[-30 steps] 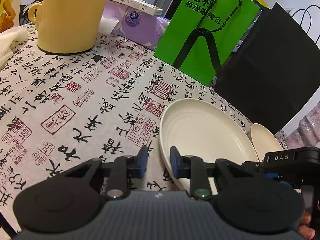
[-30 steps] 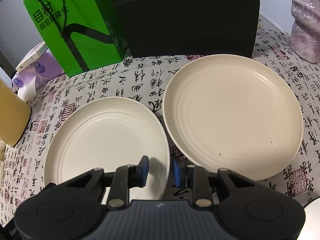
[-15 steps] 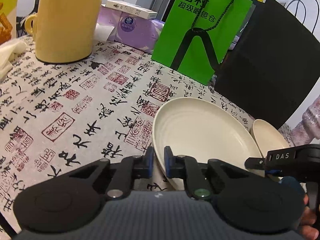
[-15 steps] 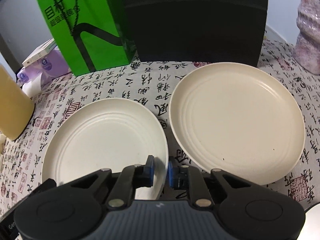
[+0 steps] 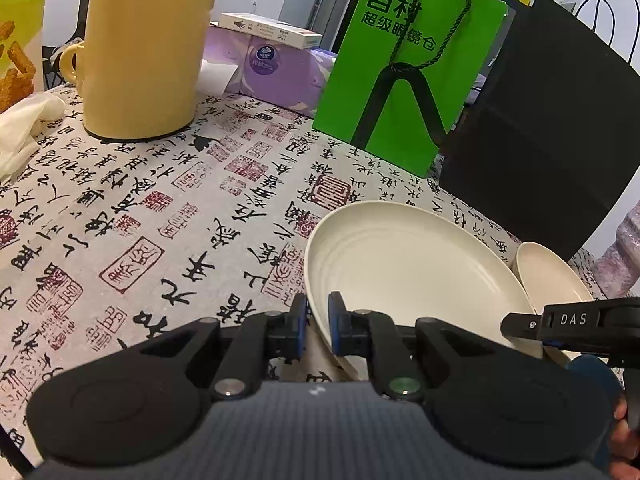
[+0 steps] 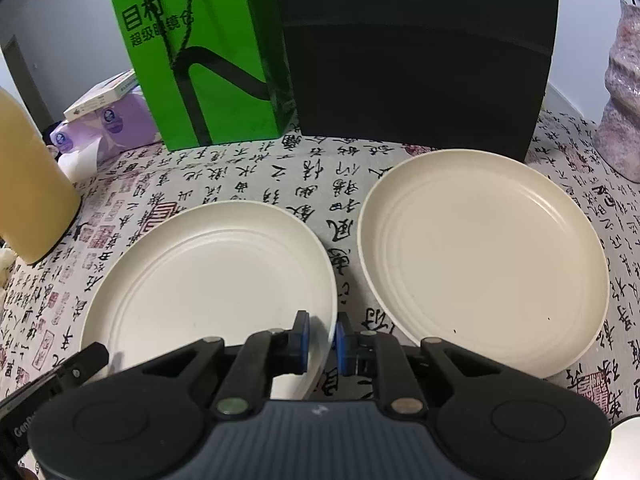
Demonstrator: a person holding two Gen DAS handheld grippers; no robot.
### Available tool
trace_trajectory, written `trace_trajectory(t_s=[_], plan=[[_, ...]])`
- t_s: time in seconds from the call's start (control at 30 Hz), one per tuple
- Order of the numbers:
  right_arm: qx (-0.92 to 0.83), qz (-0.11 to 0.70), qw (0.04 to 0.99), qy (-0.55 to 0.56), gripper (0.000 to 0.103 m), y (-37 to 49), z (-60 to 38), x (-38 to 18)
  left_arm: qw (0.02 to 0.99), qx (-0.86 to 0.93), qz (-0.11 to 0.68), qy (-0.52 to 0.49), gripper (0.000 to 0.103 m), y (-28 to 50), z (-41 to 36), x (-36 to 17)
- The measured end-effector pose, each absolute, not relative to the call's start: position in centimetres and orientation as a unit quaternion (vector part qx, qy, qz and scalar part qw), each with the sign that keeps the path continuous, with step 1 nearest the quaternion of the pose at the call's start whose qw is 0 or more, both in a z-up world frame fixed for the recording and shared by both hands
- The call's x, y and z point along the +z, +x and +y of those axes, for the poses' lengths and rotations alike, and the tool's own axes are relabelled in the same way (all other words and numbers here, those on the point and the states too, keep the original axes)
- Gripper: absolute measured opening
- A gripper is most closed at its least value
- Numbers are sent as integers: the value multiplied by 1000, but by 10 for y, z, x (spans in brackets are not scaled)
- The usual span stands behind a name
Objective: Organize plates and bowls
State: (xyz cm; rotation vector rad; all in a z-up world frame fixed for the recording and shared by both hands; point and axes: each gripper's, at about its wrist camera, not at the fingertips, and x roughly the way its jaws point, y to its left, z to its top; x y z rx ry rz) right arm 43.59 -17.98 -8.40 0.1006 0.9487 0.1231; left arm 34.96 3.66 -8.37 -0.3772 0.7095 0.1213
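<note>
Two claws, left claw [image 5: 317,322] and right claw [image 6: 321,338], each clamped on one plate's [image 5: 400,264] rim.

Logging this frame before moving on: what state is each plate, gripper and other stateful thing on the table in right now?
Left cream round plate: empty, gripped at both near rims.
Right cream round plate: empty, flat on the tablecloth, untouched.
Left gripper: shut on the left plate's rim.
Right gripper: shut on the same plate's opposite rim; jaws have just been closing.
Green paper bag: upright.
Black paper bag: upright.
Yellow kettle: upright.
</note>
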Motion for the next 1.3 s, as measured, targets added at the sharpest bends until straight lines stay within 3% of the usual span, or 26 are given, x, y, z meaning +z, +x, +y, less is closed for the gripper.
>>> trace_trajectory(t_s=[1.3], plan=[[88, 371, 923, 49, 9, 407, -176, -53, 931, 72, 301, -193, 11, 334, 45, -63]])
